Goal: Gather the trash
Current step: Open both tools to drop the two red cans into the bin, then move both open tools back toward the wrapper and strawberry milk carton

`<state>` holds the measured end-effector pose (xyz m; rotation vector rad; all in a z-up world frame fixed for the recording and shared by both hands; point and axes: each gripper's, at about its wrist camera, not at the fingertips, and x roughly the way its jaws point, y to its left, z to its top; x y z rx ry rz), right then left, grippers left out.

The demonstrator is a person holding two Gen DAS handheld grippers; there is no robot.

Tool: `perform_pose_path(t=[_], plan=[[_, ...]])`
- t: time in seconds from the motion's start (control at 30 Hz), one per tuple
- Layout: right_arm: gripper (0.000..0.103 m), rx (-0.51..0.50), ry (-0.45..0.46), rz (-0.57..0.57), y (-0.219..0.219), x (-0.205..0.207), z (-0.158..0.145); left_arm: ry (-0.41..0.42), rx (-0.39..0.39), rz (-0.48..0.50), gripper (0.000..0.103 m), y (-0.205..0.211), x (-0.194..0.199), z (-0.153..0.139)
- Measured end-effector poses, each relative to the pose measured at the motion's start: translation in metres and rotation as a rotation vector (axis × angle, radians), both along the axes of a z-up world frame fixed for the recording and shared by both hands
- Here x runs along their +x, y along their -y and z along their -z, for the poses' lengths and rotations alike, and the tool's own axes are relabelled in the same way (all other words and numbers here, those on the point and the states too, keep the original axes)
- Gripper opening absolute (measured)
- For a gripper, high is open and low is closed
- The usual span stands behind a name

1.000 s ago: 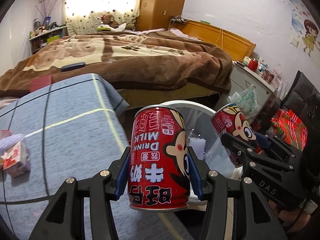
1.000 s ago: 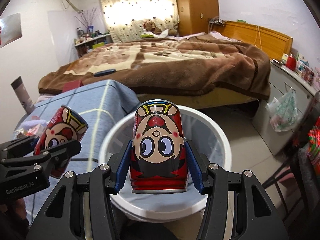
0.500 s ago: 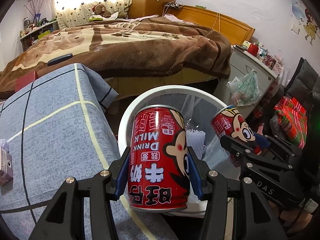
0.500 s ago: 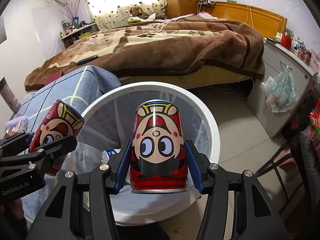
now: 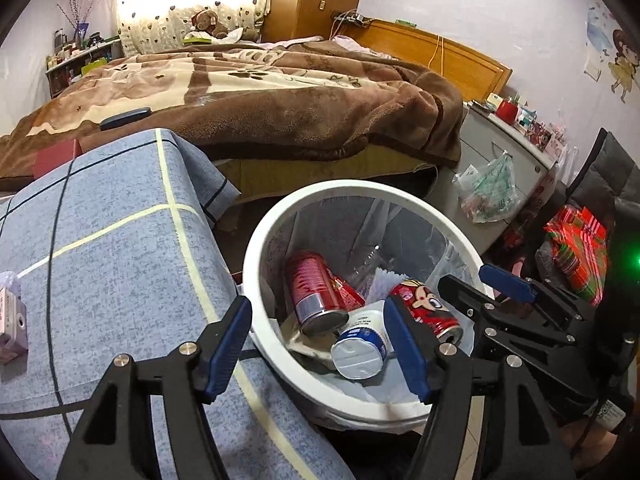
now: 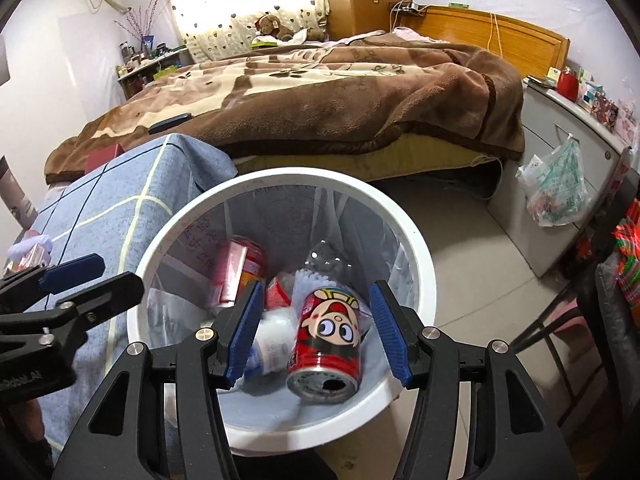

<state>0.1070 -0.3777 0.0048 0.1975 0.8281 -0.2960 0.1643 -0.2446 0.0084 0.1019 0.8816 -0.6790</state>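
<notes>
- Left claw point(image 5: 320, 344): standing released over the near rim of the bin, its jaws having just been opening, nothing pressing against its blue pads point(image 5: 226, 346).
- Right claw point(image 6: 314, 330): likewise standing released, its jaws having just been opening, hanging over the bin's mouth with the cartoon can lying loose below and between its pads point(image 6: 388, 330), touching neither.
- White bin point(image 6: 416, 256): sitting directly beneath both claws, lined with a clear bag.
- Cartoon can point(image 6: 326, 346): lying on its side inside the bin, base end facing the right claw's camera.
- Second red can point(image 5: 314, 290): lying tilted inside the bin, ahead of the left claw, base end showing.
- White-and-blue cup point(image 5: 360, 350): lying in the bin between the two cans, just ahead of the left claw's right pad.
- Desk point(image 5: 112, 264): carrying a blue checked cloth, running to the left of the left claw and touching the bin's side.
- Small pink box point(image 5: 12, 332): sitting on the desk, far left of the left claw.
- Bed point(image 6: 340, 96): lying beyond the bin, well ahead of both claws, under a brown blanket.
</notes>
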Motion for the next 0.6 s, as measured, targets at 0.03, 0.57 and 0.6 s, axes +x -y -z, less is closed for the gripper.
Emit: perform_pose_path(t=[0.03, 0.57, 0.6], plan=[[0.057, 0.003, 0.002, -0.001, 0.0, 0.0, 0.0, 0.006, 0.0, 0.0, 0.07, -0.002, -0.001, -0.002], [0.057, 0.003, 0.067, -0.022, -0.022, -0.006, -0.016, 0.063, -0.021, -0.075, 0.07, -0.048, -0.012, -0.02], [0.057, 0.003, 0.07, -0.025, -0.024, -0.006, -0.017, 0.069, -0.021, -0.079, 0.07, -0.052, -0.013, -0.021]])
